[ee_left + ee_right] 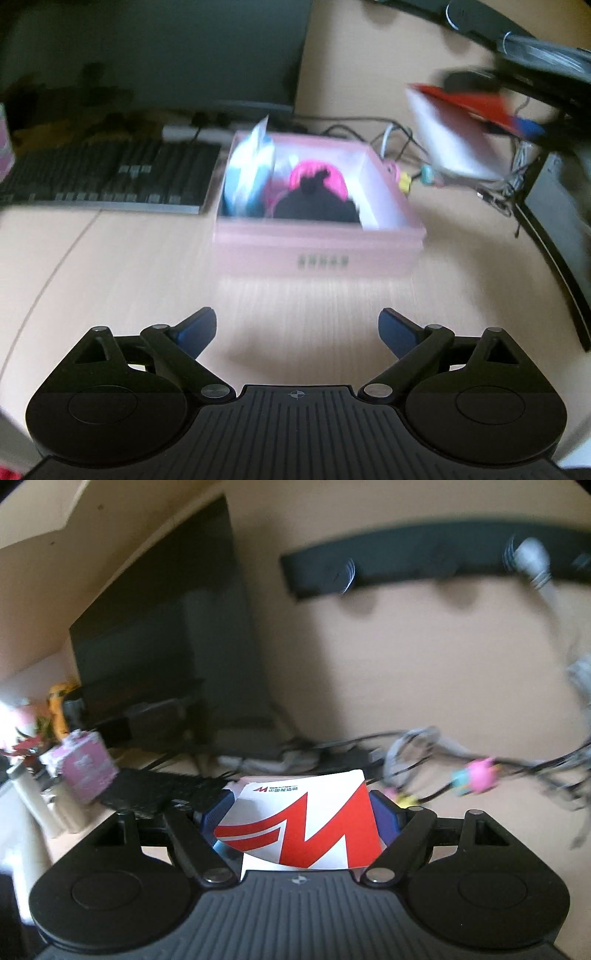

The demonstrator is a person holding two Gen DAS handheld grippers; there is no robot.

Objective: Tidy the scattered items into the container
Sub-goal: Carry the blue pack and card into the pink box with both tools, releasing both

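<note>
Our left gripper [297, 330] points down at a slant, its blue-padded fingers [197, 328] spread wide with nothing between them. Our right gripper [299, 814] is aimed closer to level, its jaws closed on a white and red card [299, 830] that stands between the blue pads [382, 818]. In the left wrist view that card [458, 129] shows high at the right, blurred.

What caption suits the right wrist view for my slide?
Right gripper shut on a red-and-white card, with keyboard and cables beyond.
</note>
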